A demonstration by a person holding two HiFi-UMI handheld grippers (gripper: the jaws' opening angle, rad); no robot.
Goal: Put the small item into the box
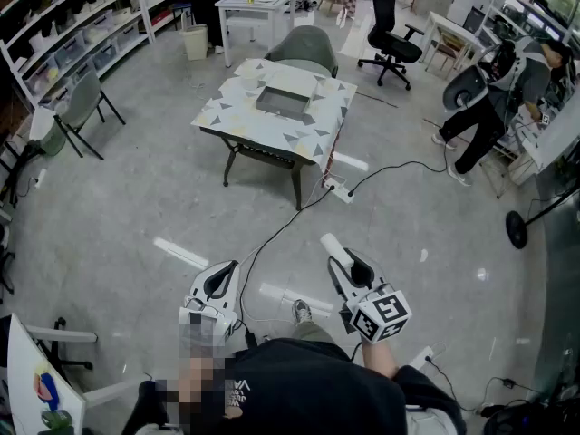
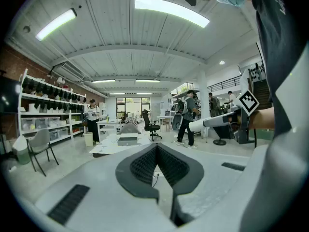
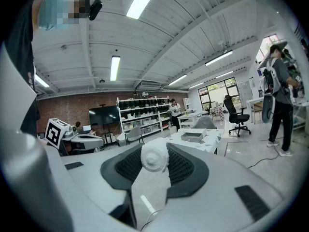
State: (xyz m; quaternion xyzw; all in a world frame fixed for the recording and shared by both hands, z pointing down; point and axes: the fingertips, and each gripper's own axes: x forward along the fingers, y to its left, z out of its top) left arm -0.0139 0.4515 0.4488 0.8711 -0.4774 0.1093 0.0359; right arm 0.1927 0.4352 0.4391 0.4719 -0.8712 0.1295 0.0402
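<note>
My right gripper [image 1: 347,263] is shut on a small white cylindrical roll [image 1: 332,246], which sticks out past the fingertips. In the right gripper view the roll [image 3: 154,156] sits between the dark ribbed pads, its round end facing the camera. My left gripper [image 1: 224,277] hangs beside it, shut and with nothing in it; in the left gripper view its pads [image 2: 145,164] meet at the tip. The grey open box [image 1: 284,102] rests in the middle of a patterned table [image 1: 227,107] a good way ahead of both grippers. The box also shows small in the distance, box [image 3: 194,136] and box [image 2: 127,140].
A black cable [image 1: 299,211] runs over the floor from the table toward me, past a power strip [image 1: 342,189]. A grey chair [image 1: 306,48] stands behind the table and a black office chair [image 1: 391,34] beyond. A person [image 1: 494,107] bends at the right. Shelves [image 1: 72,34] line the left wall.
</note>
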